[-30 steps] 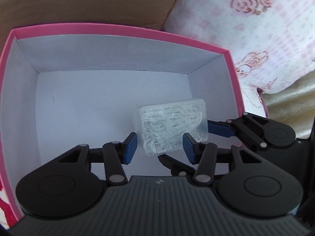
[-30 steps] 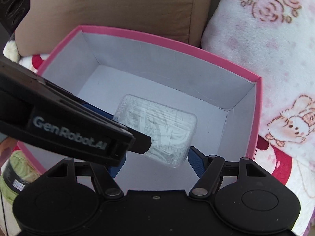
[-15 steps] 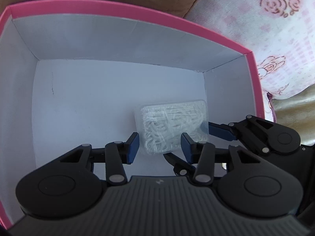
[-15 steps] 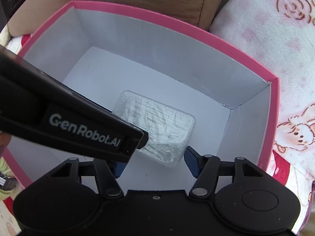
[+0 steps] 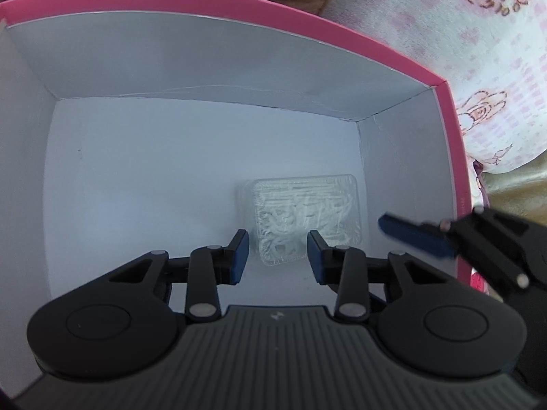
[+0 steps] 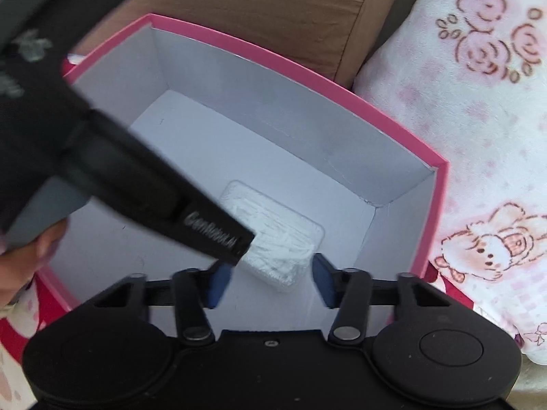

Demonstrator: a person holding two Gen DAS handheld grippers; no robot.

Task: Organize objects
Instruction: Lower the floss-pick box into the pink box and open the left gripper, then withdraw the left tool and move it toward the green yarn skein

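A clear plastic case [image 5: 307, 212] of white sticks lies flat on the white floor of a pink-rimmed box [image 5: 239, 3], near its right wall. My left gripper [image 5: 277, 251] hangs inside the box over the case's near end. Its jaws are closing, the case end shows between the blue pads, and they do not press it. In the right wrist view my right gripper [image 6: 270, 282] stands above the case [image 6: 280, 235] with its jaws closing and nothing gripped. One of its blue fingers [image 5: 413, 235] shows at the box's right wall. The left gripper's black body [image 6: 154, 205] hides part of the case.
The pink box [image 6: 273, 54] sits on soft bedding. A brown cushion [image 6: 256, 3] lies behind it and a white blanket with pink flowers [image 6: 461, 102] to its right. A hand [image 6: 17, 273] shows at the left edge.
Both pairs of jaws have narrowed. My right gripper has drawn back from beside the case toward the box's right wall. The case stays on the box floor.
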